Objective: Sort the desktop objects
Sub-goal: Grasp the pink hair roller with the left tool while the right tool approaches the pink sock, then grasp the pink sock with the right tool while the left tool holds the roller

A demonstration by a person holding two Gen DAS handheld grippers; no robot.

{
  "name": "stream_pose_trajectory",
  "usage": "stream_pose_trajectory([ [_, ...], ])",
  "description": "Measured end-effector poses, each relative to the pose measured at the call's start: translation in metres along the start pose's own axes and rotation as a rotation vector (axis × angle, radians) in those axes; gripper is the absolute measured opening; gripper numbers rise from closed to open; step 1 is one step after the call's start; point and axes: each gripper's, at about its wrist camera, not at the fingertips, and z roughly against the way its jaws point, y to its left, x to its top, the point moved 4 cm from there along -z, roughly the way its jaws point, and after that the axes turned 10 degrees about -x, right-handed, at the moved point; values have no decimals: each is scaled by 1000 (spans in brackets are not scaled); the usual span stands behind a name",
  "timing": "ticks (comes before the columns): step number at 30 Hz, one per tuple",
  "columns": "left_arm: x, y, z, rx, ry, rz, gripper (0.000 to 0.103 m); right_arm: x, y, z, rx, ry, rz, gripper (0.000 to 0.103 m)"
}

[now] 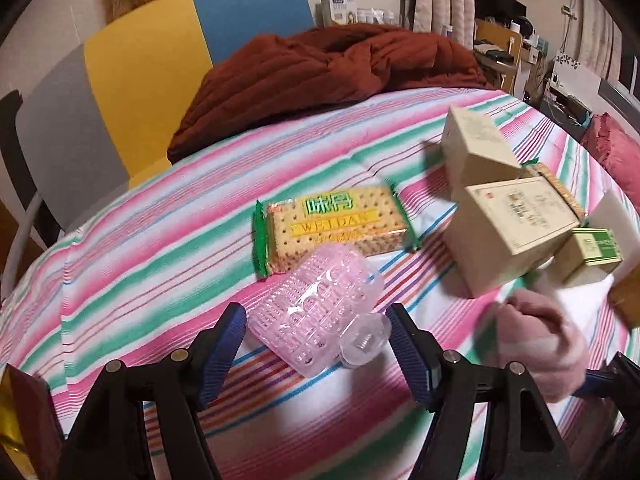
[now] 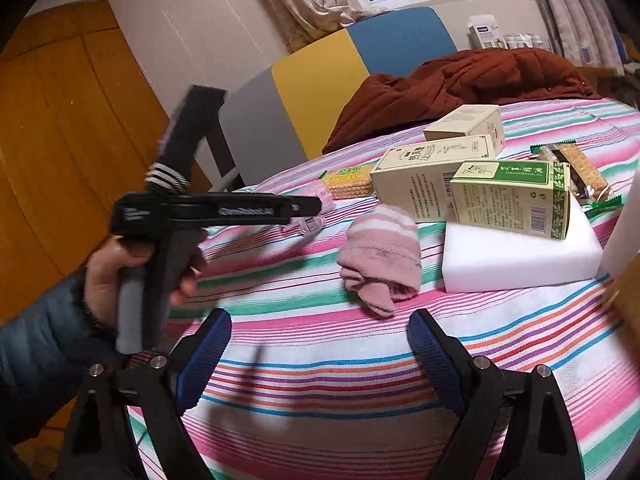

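A clear pink plastic case (image 1: 316, 308) lies on the striped cloth between the open blue-padded fingers of my left gripper (image 1: 318, 354), untouched by the pads. Behind it lies a green-edged cracker pack (image 1: 334, 226). A rolled pink sock (image 1: 540, 340) lies to the right, also in the right wrist view (image 2: 382, 256). My right gripper (image 2: 320, 354) is open and empty, just short of the sock. Cream boxes (image 2: 432, 176), a green-and-cream box (image 2: 512, 198) on a white foam block (image 2: 520, 258), and a snack bar (image 2: 580, 172) sit beyond.
The round table has a pink, green and white striped cloth (image 1: 160, 264). A rust-brown jacket (image 1: 332, 72) is heaped at the far edge. A grey, yellow and blue chair (image 1: 140, 80) stands behind. The left hand-held gripper (image 2: 192, 216) shows at left in the right wrist view.
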Motion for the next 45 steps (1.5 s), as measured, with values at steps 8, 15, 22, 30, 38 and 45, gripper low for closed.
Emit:
stream_pose_trajectory([
  [8,-8,0,5,5,-18,53,73,0,0,2,6,-9,-7,92],
  [15,-40,-2,35,-10,-61,90,73,2,-2,0,6,-12,-13,92],
  [22,-99,-6,77,-23,-116,118,73,2,-2,0,-3,-7,-16,92],
  [30,-148,-14,101,-68,-174,121,73,2,-2,0,-24,2,-12,92],
  [38,-157,-9,108,-106,-225,132,73,1,0,-1,-65,8,-3,92],
  [45,-159,-12,107,-115,-222,103,77,8,8,6,-205,-26,47,90],
])
